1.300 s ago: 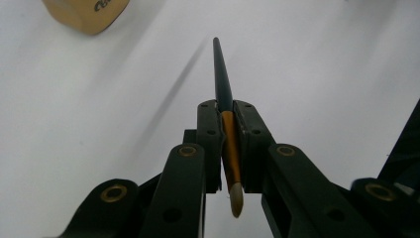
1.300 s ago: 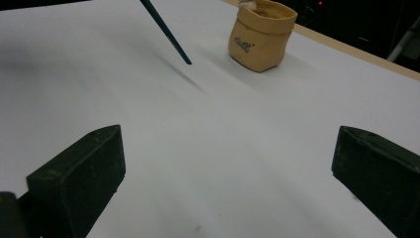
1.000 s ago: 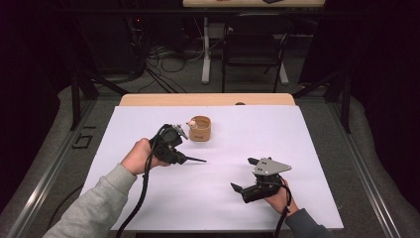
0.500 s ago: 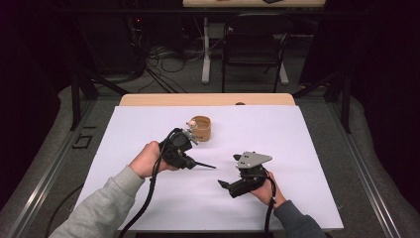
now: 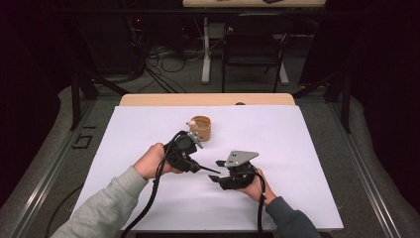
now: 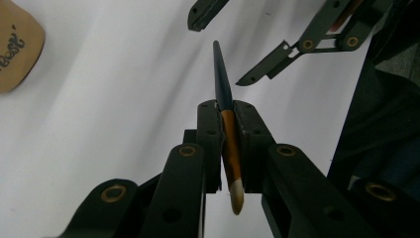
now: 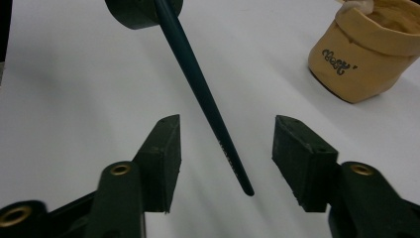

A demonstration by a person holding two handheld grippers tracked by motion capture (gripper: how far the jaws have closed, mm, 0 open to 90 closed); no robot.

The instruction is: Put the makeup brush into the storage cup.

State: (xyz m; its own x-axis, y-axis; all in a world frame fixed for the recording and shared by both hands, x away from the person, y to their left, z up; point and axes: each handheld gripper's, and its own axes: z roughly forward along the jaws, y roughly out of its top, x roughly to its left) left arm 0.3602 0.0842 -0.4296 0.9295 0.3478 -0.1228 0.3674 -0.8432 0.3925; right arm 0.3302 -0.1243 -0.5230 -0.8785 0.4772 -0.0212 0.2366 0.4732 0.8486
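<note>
- High view: my left gripper point(image 5: 195, 163) pinches a slim brush point(image 5: 208, 169) and holds it out level over the white table point(image 5: 307, 163), its dark handle tip pointing toward my right gripper point(image 5: 218, 170). The tip ends right at the mouth of my right jaws, so the right hand is the one placed to take the free end. A tan pot point(image 5: 202, 128) stands behind my left hand, apart from the brush.
- Left gripper view: my 2 left jaws are pressed onto the brush point(image 6: 229, 144) at its orange ferrule, the pale bristle end toward the camera and the dark handle running straight away from me. The right gripper point(image 6: 225, 47) waits at the far tip, 1 jaw on each side of it.
- Right gripper view: my right gripper point(image 7: 225, 151) has just been closing, yet its pads still stand apart. The handle point(image 7: 198, 84) comes in slanted from above, between them and touching neither, nearer the left pad. I judge the close should meet the handle across its long axis, near its tip. The pot point(image 7: 364, 57) sits off to the upper right.
</note>
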